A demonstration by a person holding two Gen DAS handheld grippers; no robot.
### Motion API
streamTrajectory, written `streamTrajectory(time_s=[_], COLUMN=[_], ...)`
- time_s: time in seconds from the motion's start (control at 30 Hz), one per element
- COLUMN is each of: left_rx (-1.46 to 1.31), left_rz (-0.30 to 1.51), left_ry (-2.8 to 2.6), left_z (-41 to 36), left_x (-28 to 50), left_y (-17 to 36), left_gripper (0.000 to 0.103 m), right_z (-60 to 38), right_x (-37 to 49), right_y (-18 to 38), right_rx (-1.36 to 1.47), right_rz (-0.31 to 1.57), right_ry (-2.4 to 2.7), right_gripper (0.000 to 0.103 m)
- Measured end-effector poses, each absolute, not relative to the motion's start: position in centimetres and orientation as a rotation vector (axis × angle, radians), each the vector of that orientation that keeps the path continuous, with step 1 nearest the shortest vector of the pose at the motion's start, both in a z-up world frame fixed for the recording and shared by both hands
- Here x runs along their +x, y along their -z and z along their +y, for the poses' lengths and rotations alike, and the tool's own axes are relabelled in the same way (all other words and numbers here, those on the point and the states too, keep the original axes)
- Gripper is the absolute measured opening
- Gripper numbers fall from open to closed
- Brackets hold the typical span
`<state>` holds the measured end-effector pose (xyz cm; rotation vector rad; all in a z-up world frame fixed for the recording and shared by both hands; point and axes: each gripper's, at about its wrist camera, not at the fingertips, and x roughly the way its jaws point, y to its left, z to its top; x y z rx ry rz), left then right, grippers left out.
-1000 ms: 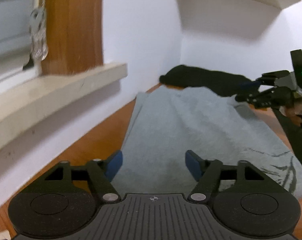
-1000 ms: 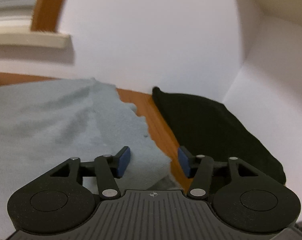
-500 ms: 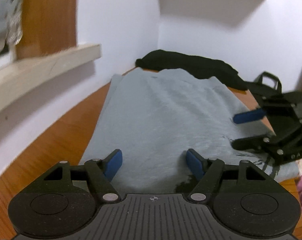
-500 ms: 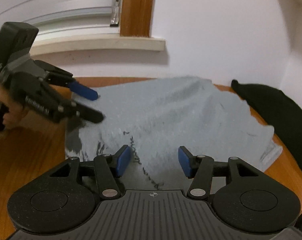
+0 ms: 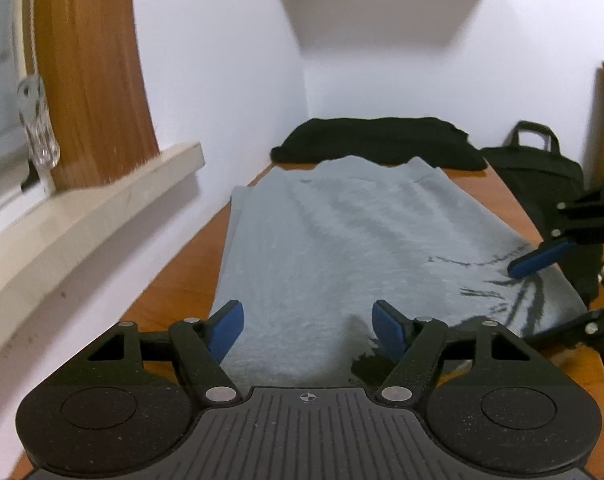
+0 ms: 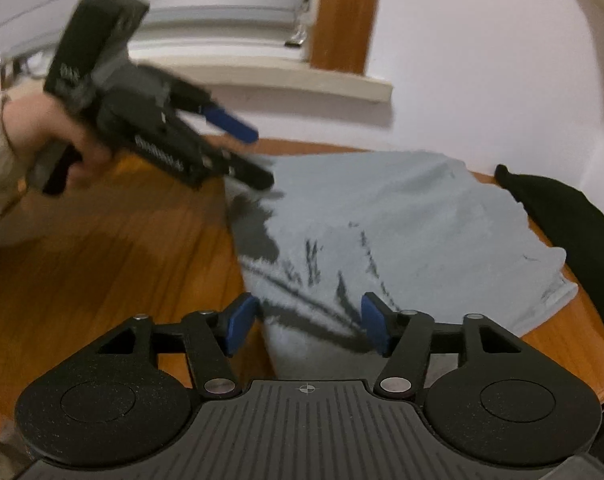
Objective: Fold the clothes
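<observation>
A light grey-blue T-shirt with a dark printed graphic lies flat along the wooden table; its near edge faces both grippers. My left gripper is open just above the shirt's near end, nothing between its blue pads. It also shows in the right wrist view as the left gripper, held by a hand over the shirt's far left corner. My right gripper is open over the printed near corner. In the left wrist view the right gripper straddles the shirt's right edge, jaws apart.
A black garment lies bunched at the table's far end by the wall. A black bag stands to its right. A window sill and wooden frame run along the left wall. Bare wooden table lies left of the shirt.
Both grippers have pulled back to the shirt's near end and dropped closer to it. The right gripper swung from the far corner by the black garment to the printed corner.
</observation>
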<state>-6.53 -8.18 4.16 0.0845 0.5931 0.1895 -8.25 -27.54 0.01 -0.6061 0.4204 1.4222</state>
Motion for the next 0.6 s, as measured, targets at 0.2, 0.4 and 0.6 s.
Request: streamTrajectory(time_s=[0.2,0.4,0.6], left_rx=[0.164,0.282,0.388], left_rz=[0.596,0.663,0.682], left_ry=[-0.153,-0.097,-0.111], left_z=[-9.6,-10.7,-11.6], left_x=[-8.1,-8.9,-8.9], left_y=[-4.9,-3.5,-1.7], left_gripper=[0.076,0.077,0.077], right_z=[-27.4,-27.4,-28.0], right_x=[-9.2,-9.7,-9.5], right_y=[0.8,0.9,-1.1], right_rx=[-0.725,-0.816,-0.794], right_rz=[0.382,0.304,0.241], right_ry=[-1.414,-1.396,-1.387], right_gripper=[0.059,0.033,0.014])
